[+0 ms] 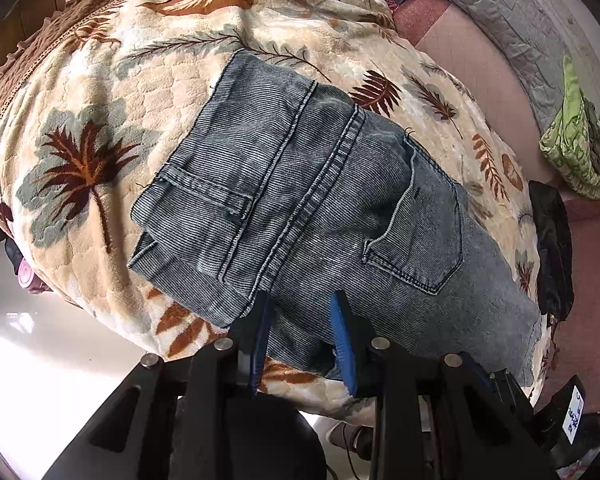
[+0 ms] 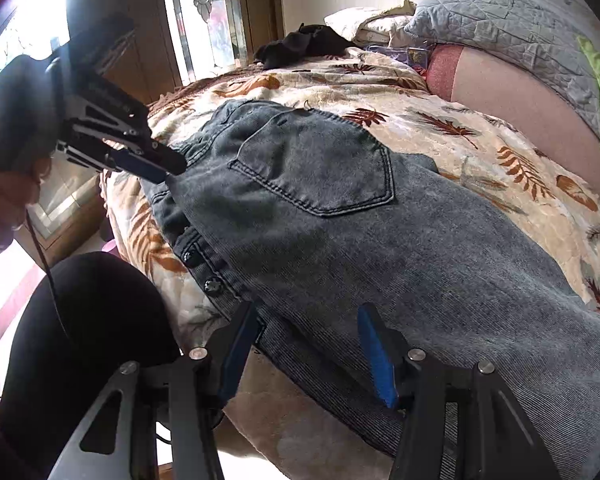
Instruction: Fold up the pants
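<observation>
Jeans (image 2: pixel 340 216) lie back-side up on the leaf-print blanket (image 2: pixel 480 136), long axis running from the waistband at the frame's upper left down to the legs at lower right in the right wrist view. Left gripper (image 2: pixel 168 170) sits at the waistband edge, jaws narrow; whether it pinches denim I cannot tell. Right gripper (image 2: pixel 312 344) hovers just over the near leg edge, jaws half apart, nothing pressed between them. Right is nearer the legs, so it likely grabs there for the fold.
</observation>
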A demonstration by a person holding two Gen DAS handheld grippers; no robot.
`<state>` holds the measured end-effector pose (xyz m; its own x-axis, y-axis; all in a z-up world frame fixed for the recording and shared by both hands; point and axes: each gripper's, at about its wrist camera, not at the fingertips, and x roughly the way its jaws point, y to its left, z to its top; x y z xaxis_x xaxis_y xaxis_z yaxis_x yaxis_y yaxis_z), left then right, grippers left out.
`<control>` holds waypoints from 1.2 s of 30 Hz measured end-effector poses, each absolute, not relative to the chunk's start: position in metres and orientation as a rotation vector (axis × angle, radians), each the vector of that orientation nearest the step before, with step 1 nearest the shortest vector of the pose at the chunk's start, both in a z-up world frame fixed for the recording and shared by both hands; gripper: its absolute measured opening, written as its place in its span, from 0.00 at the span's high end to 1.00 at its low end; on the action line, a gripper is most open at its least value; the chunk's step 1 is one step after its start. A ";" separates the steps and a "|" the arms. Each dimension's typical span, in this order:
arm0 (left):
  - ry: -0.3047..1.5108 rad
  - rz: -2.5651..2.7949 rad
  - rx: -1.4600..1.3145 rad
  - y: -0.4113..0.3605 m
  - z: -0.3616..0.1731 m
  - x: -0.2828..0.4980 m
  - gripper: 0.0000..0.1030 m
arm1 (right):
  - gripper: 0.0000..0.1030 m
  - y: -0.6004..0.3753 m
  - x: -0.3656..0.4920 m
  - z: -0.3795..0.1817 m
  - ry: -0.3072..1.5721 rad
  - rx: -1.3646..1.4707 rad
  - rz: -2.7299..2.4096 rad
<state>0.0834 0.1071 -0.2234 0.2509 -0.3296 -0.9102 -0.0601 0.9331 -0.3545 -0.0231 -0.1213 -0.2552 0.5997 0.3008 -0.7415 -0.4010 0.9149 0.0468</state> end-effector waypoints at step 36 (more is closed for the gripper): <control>1.331 -0.182 -0.498 0.099 -0.249 0.092 0.72 | 0.89 -0.098 -0.044 -0.257 0.660 -0.356 0.270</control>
<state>0.0921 0.0995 -0.2491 0.2416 -0.4042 -0.8822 -0.1532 0.8818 -0.4460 -0.0441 -0.0978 -0.2572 0.7588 0.1307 -0.6380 -0.3533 0.9056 -0.2347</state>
